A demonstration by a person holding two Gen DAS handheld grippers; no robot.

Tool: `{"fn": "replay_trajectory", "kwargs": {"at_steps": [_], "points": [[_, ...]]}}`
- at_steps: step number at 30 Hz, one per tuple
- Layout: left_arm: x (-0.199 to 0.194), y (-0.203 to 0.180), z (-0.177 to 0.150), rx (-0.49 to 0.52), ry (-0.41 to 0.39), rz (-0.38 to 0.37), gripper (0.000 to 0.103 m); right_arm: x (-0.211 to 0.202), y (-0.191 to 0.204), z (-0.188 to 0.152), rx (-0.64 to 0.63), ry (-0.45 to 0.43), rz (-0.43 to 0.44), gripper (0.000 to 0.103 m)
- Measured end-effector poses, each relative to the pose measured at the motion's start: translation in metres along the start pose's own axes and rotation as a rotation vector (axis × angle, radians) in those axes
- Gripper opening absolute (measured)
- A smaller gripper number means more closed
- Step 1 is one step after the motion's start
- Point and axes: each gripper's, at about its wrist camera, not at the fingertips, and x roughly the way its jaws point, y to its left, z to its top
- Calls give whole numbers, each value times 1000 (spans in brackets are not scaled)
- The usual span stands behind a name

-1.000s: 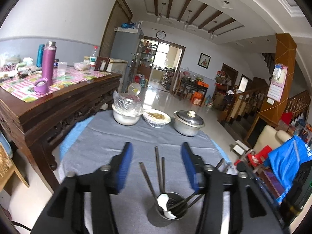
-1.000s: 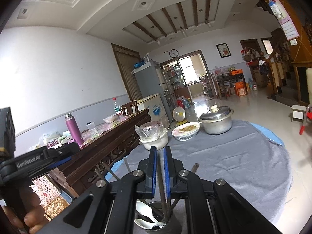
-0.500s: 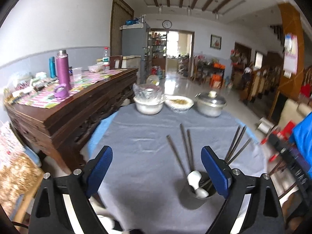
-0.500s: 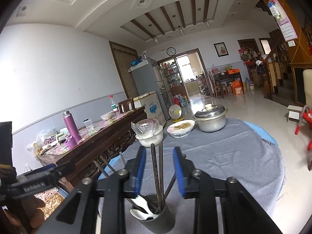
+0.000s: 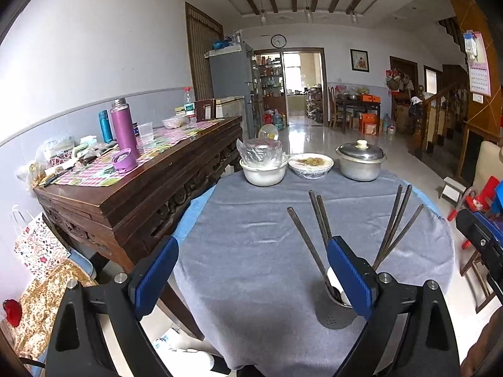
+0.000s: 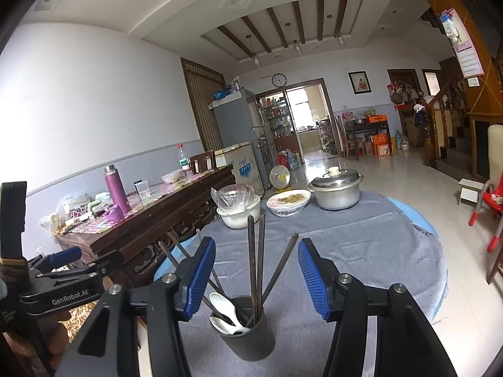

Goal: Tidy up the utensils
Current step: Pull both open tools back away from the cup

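Standing in the dark holder cup (image 6: pixel 246 334) on the grey-clothed counter (image 6: pixel 361 251), the chopsticks (image 6: pixel 255 251) look thin, stiff, light and slick, so I judge they are best pinched low on the shafts just above the rim, while the white spoons (image 6: pixel 224 309) look breakable. Right gripper (image 6: pixel 256 278) hovers directly over the cup, jaws wide apart and holding nothing, chopsticks rising between them. Left gripper (image 5: pixel 251 278) sits just left of the cup, level, jaws wide and empty.
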Motion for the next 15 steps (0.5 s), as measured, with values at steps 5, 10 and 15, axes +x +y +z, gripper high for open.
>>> {"fn": "replay_trajectory", "kwargs": {"at_steps": [5,10,15], "points": [[2,0,-1,-1,10,26,95,0,-3,-2,11,24,-2,58],[6,4,-3,-15,19,45,95,2,-2,-5,9,44,-7,59],[10,7,-5,-22,34,55,95,5,1,-8,4,66,-3,61]]}}
